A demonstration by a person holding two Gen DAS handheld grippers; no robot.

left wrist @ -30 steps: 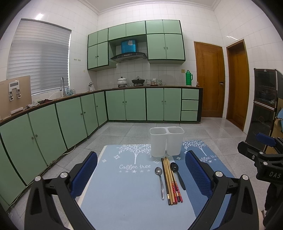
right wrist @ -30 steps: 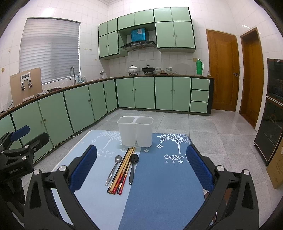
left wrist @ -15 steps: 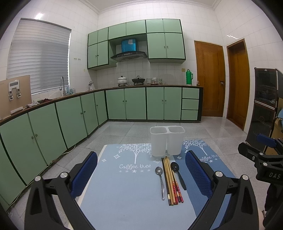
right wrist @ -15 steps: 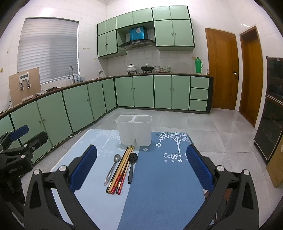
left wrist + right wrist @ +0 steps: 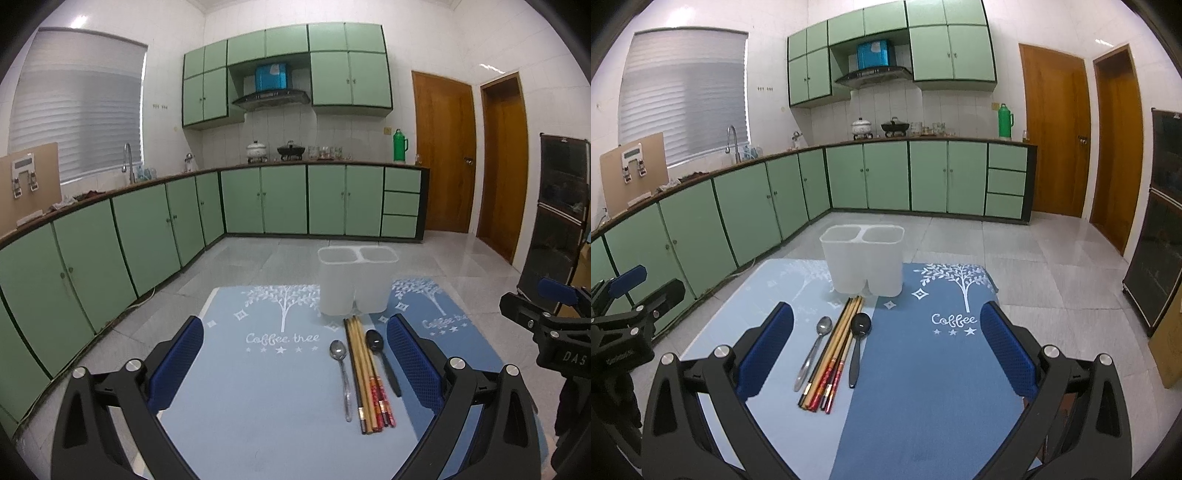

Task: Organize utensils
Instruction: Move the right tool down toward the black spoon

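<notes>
Shiny metal spoon (image 5: 338, 350), translucent plastic holder (image 5: 356, 280) (matt), wood chopsticks (image 5: 364, 369) w/ glossy red ends.

Left gripper (image 5: 295, 363) jaws wide apart above blue mat (image 5: 258, 387). Metal spoon (image 5: 341, 373), chopsticks (image 5: 367, 376), black spoon (image 5: 380, 354) lie side by side before white two-compartment holder (image 5: 356, 284). Right gripper (image 5: 546, 321) at right edge.

holder (image 5: 863, 260): far end of the mat (image 5: 923, 387), two compartments side by side
chopsticks (image 5: 833, 354): just before the holder, tips toward it
metal spoon (image 5: 814, 349): left of the chopsticks
dark spoon (image 5: 857, 343): right of the chopsticks
mat: on the surface
</notes>
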